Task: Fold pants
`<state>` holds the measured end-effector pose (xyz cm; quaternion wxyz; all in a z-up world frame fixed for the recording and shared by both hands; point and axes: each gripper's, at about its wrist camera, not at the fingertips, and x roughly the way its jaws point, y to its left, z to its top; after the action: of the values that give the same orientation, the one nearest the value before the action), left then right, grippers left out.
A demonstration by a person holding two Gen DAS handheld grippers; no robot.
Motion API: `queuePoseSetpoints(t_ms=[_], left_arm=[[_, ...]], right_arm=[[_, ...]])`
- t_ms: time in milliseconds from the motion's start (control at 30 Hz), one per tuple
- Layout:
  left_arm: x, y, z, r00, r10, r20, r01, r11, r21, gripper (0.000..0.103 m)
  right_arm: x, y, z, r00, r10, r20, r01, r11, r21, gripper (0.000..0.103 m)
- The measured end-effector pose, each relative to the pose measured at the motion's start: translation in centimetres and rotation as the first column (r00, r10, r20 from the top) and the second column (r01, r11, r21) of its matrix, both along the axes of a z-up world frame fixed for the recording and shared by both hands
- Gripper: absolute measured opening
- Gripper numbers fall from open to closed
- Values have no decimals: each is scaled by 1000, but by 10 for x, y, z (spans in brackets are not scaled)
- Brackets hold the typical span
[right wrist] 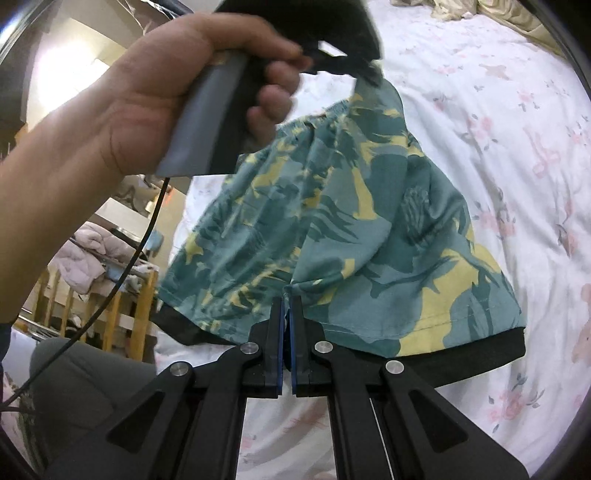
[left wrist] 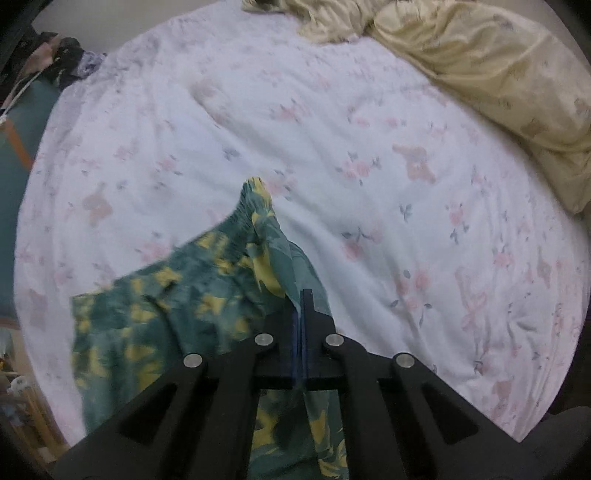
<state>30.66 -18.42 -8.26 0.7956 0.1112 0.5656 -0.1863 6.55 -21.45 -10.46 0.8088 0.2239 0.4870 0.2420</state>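
With the left gripper clamped on the waistband and the right gripper pinched shut on the hem, the green-and-yellow pants hang above the bed near its front edge — keep both grips taut and level, lowering evenly onto the sheet.

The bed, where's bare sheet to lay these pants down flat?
Widest bare patch: the floral sheet between the pants and the yellow pillow. Crowded at the head, with the crumpled yellow bedding, and the far left corner, with the dark clothes.
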Motion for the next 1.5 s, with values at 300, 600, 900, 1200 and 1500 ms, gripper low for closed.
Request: queuePoseSetpoints(t_ms=[300,600,900,1200,1500], left_arm=[[2,56,58,996,32,87,-29,999,-42,0],[4,141,68,992,88,92,-78,992,-103,0],[14,224,20,985,139,105,-149,985,91,0],[27,243,-29,987,138,84,-148,979,137,0],[13,297,-23,957,289,-22,-286,954,90,68]], right_arm=[[3,42,41,989,104,109,-109,993,37,2],[14,109,49,973,206,103,-208,978,15,2],[38,187,33,947,318,52,-317,948,-34,2],[50,217,13,941,337,0,-337,940,-43,2],[62,229,3,936,349,-55,-349,937,11,2]])
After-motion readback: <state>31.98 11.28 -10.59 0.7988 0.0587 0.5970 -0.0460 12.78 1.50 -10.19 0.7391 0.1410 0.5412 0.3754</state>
